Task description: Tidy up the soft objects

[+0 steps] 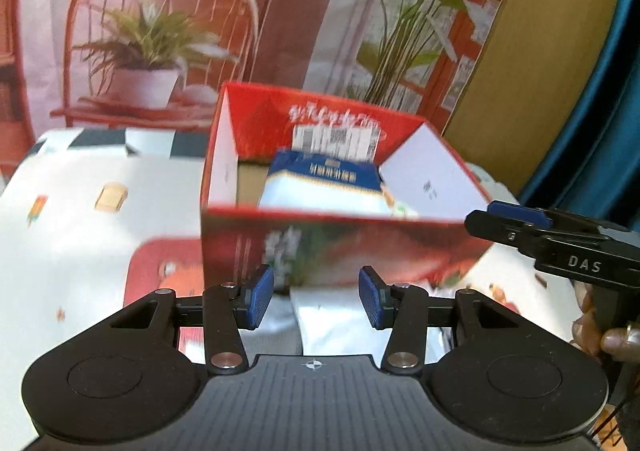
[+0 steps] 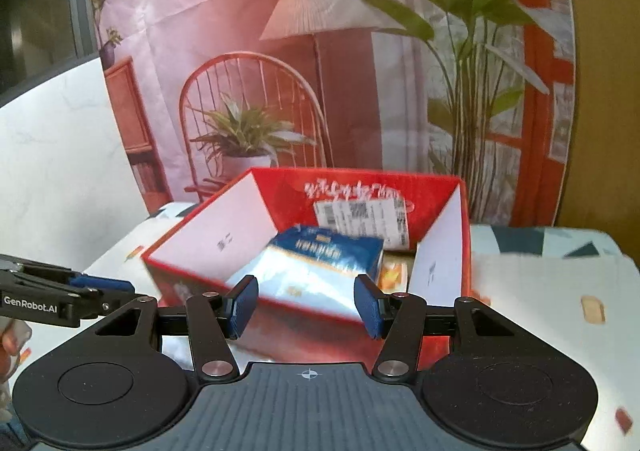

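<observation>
Both the left tongs (image 1: 316, 297) and right tongs (image 2: 306, 305) stand apart and empty. The blue-and-white soft plastic pack (image 2: 320, 263) lies inside the open red cardboard box (image 2: 464, 219) on the bench (image 2: 540, 283), straight ahead of both tongs, with the right tongs nearer.
</observation>
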